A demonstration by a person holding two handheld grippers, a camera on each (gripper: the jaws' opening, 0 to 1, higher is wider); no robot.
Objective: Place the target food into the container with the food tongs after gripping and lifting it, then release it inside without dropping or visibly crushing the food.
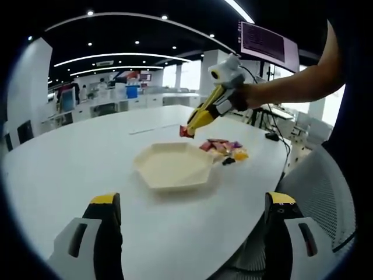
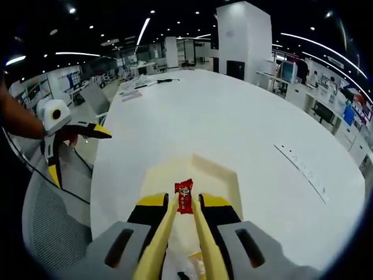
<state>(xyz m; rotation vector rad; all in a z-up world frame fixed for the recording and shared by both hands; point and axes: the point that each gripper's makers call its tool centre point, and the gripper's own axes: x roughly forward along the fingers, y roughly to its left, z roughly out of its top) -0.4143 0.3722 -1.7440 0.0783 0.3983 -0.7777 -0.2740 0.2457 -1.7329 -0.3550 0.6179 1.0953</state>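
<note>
Currently: your right hand-held gripper (image 2: 184,204) pinches tongs (image 2: 175,245) clamping a red snack packet (image 2: 184,196) above the tray (image 2: 215,175); left hand-held gripper (image 1: 192,204) spread. Risk: thin grip, packet slipping onto the surface (image 2: 233,116).

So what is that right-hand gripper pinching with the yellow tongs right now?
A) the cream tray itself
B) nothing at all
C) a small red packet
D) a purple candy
C: in the right gripper view the tongs close on a small red packet held above the cream hexagonal tray, and the left gripper view shows the same red packet at the tong tips.
</note>
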